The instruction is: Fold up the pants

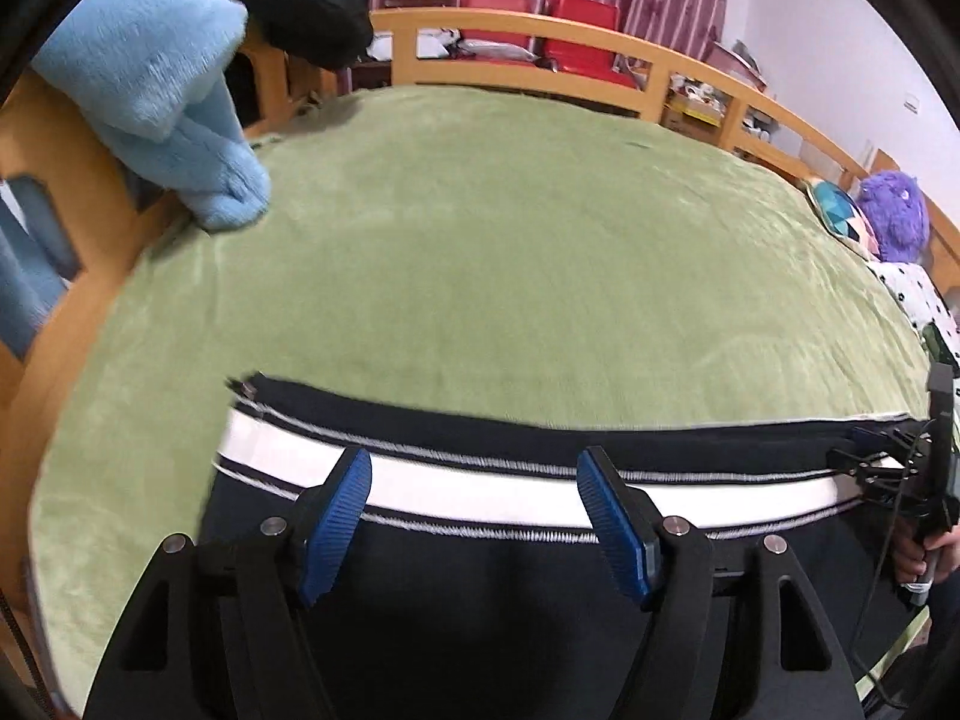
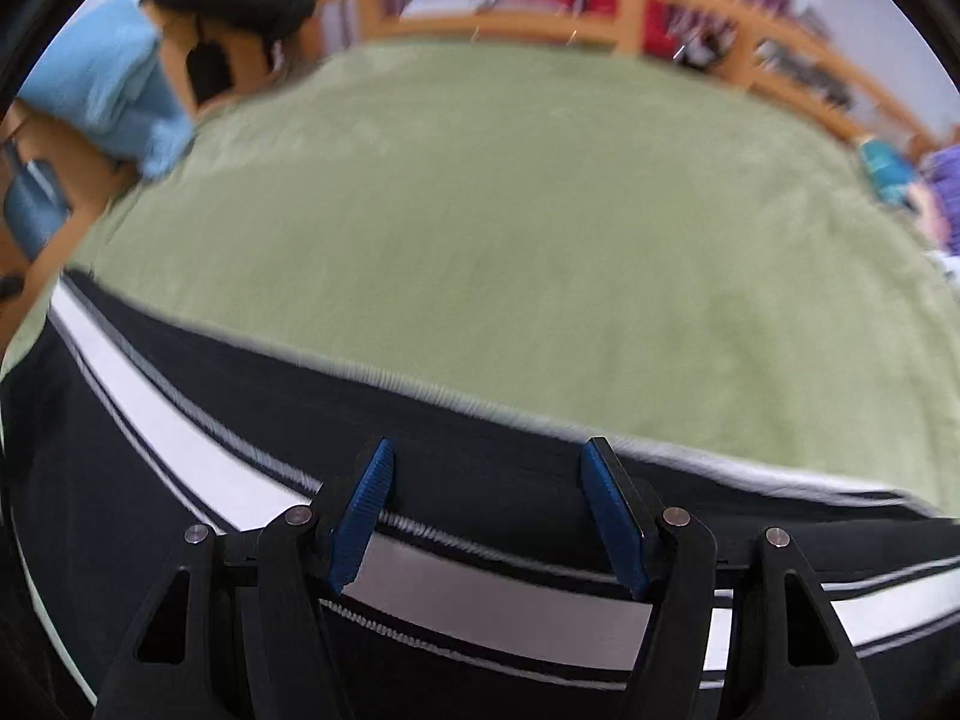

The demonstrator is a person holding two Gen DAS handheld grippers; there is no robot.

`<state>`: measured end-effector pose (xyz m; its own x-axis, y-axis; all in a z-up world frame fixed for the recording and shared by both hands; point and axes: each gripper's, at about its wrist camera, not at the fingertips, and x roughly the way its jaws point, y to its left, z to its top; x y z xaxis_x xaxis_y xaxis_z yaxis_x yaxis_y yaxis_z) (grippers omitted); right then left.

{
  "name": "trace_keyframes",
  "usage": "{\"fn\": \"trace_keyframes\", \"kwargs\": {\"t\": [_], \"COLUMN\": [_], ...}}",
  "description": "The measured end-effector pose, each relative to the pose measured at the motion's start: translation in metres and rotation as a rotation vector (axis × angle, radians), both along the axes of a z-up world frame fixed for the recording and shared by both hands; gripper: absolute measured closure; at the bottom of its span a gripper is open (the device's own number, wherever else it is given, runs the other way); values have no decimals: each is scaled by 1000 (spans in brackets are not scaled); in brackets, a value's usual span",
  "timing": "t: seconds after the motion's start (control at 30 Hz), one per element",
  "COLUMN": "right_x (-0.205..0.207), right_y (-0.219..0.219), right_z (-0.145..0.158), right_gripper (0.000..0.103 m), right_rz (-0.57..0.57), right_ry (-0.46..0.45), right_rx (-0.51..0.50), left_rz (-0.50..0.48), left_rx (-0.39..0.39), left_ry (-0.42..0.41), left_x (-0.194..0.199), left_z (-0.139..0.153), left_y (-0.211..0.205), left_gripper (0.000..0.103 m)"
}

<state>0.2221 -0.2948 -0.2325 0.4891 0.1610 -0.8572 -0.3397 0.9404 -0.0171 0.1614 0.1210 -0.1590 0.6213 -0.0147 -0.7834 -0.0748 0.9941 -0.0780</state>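
Both grippers, left and right, hover with jaws apart and empty over the black pants, spread on the green blanket. Soft, limp fabric; the striped side seam between the jaws probably offers the firmest hold.

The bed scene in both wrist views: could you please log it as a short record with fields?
surface: green fleece blanket over a wooden-railed bed
garment: black pants with a white side stripe, lying flat along the near edge
left gripper: open, over the stripe, nothing clamped
right gripper: open, over the pants, nothing clamped
on the rail: light blue plush cloth, black garment
far right: purple plush toy
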Motion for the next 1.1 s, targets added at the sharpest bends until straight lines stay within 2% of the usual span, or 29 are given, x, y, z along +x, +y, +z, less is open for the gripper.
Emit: {"fn": "trace_keyframes", "kwargs": {"t": [0.03, 0.07, 0.1, 0.17, 0.27, 0.43, 0.47, 0.57, 0.63, 0.7, 0.73, 0.77, 0.8, 0.87, 0.93, 1.0, 1.1], "right_x": [-6, -10, -14, -18, -22, -13, -9, 12, 9, 1, -3, -8, -12, -24, -25, -22, -25], "right_y": [6, 8, 9, 10, 10, 4, 6, 19, 25, 29, 29, 27, 26, 28, 37, 44, 43], "right_z": [-6, -5, -3, 7, 17, 42, 41, 14, -2, 6, 15, 22, 27, 29, 10, -7, 8], "right_gripper": [44, 65, 97, 97, 99, 99, 103, 103, 103, 99, 94, 76, 53, 37, 37, 50, 54], "right_rz": [26, 45, 68, 62, 49, -9, -17, -31, -15, -8, 2, 7, 9, 21, 36, 21, -5], "right_ry": [-21, -41, -55, -94, -140, -188, -185, -116, -91, -132, -131, -134, -144, -175, -127, -105, -165], "right_rx": [-32, -36, -27, -21, -10, 69, 70, 4, -50, -61, -17, 29, 58, 81, 2, -91, -71], "left_rz": [-3, -4, -1, 5, 7, 33, 37, 56, 64, 84, 95, 104, 127, 149, 172, 202, 229], "left_rx": [-12, -29, -34, -56, -83, -101, -106, -97, -86, -47, -17, 0, 24, 16, -35, -81, -87], "left_ry": [9, 36, 66, 106, 91, 62, 67, 80, 79, 79, 75, 68, 66, 75, 79, 75, 84], "left_x": [0, 1, 1, 2, -2, -9, -8, -10, -11, -13, -16, -18, -22, -27, -35, -52, -79], "left_z": [-5, -16, -22, -31, -30, -24, -25, -27, -24, -20, -16, -14, -11, -9, -7, -8, -17], "left_y": [0, 3, 3, 7, 11, 17, 19, 25, 28, 32, 35, 38, 44, 54, 69, 82, 90], "left_gripper": [34, 34, 34, 34, 34, 34, 34, 34, 34, 34, 34, 34, 34, 34, 34, 34, 34]}}
